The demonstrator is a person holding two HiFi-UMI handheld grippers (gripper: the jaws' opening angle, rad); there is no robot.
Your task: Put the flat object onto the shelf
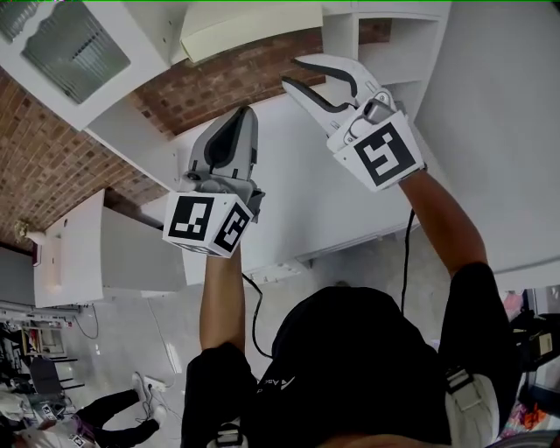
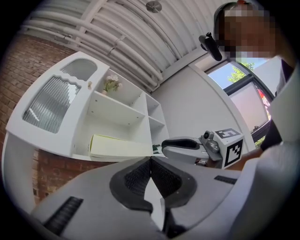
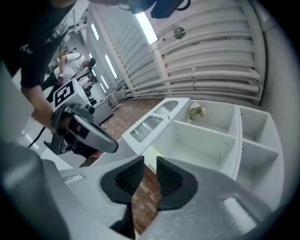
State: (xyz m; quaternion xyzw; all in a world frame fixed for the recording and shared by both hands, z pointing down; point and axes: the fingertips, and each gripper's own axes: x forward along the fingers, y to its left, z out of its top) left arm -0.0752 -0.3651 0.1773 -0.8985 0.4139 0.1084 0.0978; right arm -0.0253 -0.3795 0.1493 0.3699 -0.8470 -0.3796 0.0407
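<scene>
The flat object (image 2: 117,146), a pale cream slab with a yellow-green edge, lies on the lowest shelf of the white shelf unit (image 2: 115,112); in the head view the flat object (image 1: 254,26) rests at the top. My left gripper (image 2: 150,160) is shut with nothing in it and points at the shelf from below. In the head view the left gripper (image 1: 248,112) sits left of the right gripper (image 1: 293,72). My right gripper (image 3: 150,161) has a narrow gap between its jaws and holds nothing. Both are clear of the flat object.
A fluted glass door (image 2: 47,105) hangs open at the shelf's left. A small flower pot (image 2: 111,84) stands on an upper shelf. Brick wall (image 1: 52,166) lies behind, a white cabinet (image 1: 114,254) below. Other people (image 1: 122,411) are further off.
</scene>
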